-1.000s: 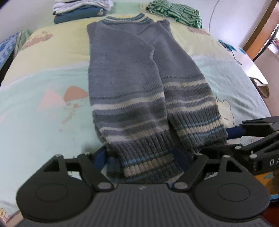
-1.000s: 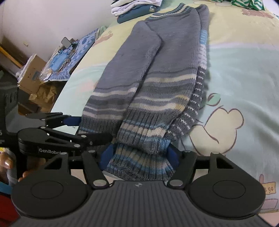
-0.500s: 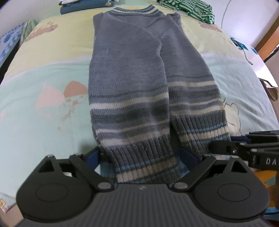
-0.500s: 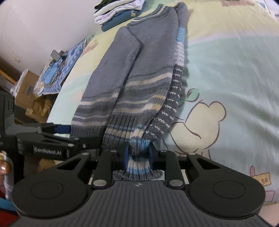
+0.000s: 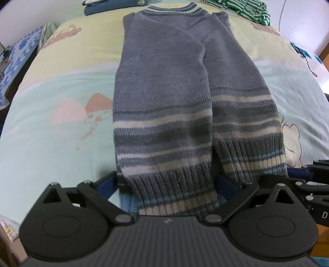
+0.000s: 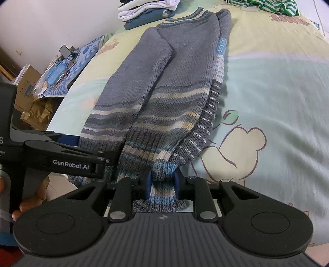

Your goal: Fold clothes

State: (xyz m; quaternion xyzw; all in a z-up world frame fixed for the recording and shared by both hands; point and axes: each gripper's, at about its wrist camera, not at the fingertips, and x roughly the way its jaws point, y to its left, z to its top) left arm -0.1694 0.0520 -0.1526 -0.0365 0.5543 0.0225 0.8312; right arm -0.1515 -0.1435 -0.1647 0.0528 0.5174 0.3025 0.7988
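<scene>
A grey knitted sweater [image 5: 164,92] with cream and blue stripes lies lengthwise on the bed, sleeves folded in, collar at the far end. Its ribbed hem points at me. My left gripper [image 5: 167,182] straddles the left half of the hem; its jaws are opening, and the blue pads stand on either side of the knit without pinching it. My right gripper [image 6: 162,180] is shut on the bunched right half of the sweater [image 6: 174,82] hem. The left gripper [image 6: 90,150] also shows at the left of the right wrist view, held by a person's fingers [image 6: 26,205].
The cartoon-print bedsheet [image 5: 51,123] spreads on both sides of the sweater. A stack of folded clothes [image 6: 148,12] and a green striped garment [image 5: 242,10] lie at the head of the bed. Cardboard boxes and clutter [image 6: 30,92] stand beside the bed's left edge.
My right gripper closed from wide open onto the hem, bunching the knit. The left gripper's jaws spread wider around the hem, and its view tilted further down over the sweater.
</scene>
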